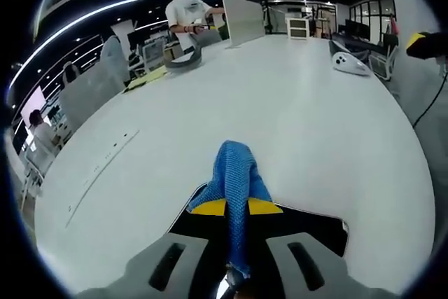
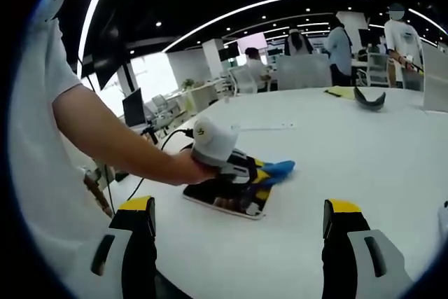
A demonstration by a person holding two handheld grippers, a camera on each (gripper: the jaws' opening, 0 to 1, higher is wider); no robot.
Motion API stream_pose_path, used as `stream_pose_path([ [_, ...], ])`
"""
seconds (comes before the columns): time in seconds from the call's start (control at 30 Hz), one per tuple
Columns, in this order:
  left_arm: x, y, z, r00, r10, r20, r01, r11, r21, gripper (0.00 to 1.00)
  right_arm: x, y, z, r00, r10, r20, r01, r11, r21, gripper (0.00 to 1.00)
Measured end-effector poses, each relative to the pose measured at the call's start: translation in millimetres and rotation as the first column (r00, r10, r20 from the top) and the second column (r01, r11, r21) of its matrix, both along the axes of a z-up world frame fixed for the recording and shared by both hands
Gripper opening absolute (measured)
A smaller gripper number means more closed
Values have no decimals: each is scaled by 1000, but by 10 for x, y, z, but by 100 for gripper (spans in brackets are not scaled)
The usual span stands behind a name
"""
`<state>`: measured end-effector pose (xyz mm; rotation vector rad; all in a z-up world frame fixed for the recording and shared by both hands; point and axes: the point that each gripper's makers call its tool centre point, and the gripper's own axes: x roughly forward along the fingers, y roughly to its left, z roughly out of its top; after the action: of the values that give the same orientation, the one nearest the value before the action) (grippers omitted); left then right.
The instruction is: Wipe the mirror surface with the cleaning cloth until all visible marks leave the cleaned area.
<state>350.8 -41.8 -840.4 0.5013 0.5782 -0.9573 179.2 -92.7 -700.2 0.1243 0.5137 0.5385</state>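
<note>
The mirror (image 2: pixel 222 201) lies flat on the white tabletop (image 1: pixel 294 124), near the edge where the person stands; it is a dark rectangular plate, and in the left gripper view its far corners show under the jaws. The cleaning cloth (image 1: pixel 234 187), a blue mesh one, is clamped between the jaws of the left gripper (image 2: pixel 241 173); its free end folds forward past the yellow tips and rests over the far edge of the mirror, partly on the tabletop. The left gripper is low over the mirror, with the person's hand (image 2: pixel 187 167) around its white handle. The right gripper (image 2: pixel 238 225) is held back from the mirror, above the tabletop, with its jaws wide apart and nothing between them. I cannot see any marks on the glass from here, so how much is cleaned I cannot judge. The risk, as I see it, is that the mirror is not held by anything: a firm stroke may push it across the smooth tabletop, maybe toward the near edge. Also the hard yellow tips may scrape the glass if the cloth slips from under them. Farther away, at the far side, a person (image 1: pixel 185 13) stands beside a grey curved object (image 1: pixel 183 61) and an upright white panel (image 1: pixel 243 20).
</note>
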Motion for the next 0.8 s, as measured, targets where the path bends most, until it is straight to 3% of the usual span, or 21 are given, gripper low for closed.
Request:
stream_pose_path([
  [0.8,-8,229,-4,1000,19,-14,-19,1000,-9,6,15,53,34,1000,14,8,-14,1000,-8,100],
])
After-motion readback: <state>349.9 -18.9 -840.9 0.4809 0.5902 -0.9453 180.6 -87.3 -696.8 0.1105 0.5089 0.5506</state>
